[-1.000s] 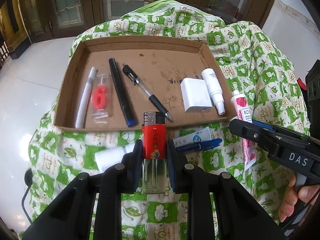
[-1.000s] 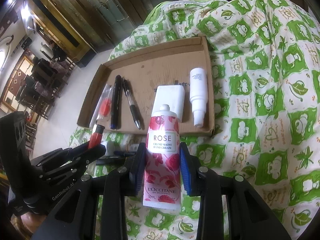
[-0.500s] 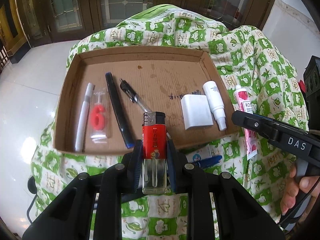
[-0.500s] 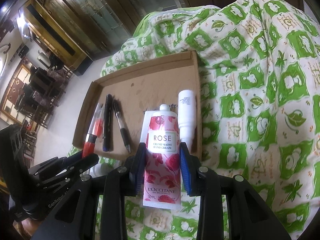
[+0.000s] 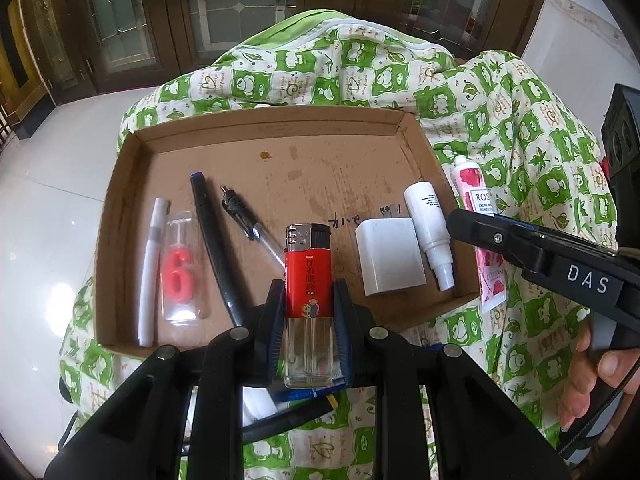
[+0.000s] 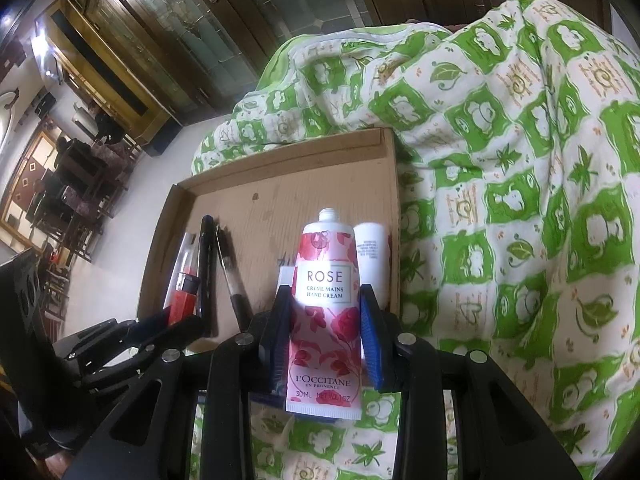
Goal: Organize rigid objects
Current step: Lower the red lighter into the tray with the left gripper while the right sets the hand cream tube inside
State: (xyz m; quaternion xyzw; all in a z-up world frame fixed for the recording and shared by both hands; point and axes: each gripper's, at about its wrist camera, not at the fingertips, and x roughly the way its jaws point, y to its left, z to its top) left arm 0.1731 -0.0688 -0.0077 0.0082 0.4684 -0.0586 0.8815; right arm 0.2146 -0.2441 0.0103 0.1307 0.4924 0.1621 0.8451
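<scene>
Cardboard tray (image 5: pixel 124 216) on the green-checked quilt (image 6: pixel 520 160) is drawing nearer as both claws advance. Right claw (image 6: pixel 325 332) is pinching the rose hand-cream tube (image 6: pixel 326 312); left claw (image 5: pixel 309 320) is pinching the red lighter (image 5: pixel 308 280), both now hovering over the tray's near edge, seemingly ready for placing.

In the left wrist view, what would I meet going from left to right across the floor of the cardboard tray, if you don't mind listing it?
White pen → red six candle → black pen → clear ballpoint pen → white charger block → white spray bottle.
</scene>
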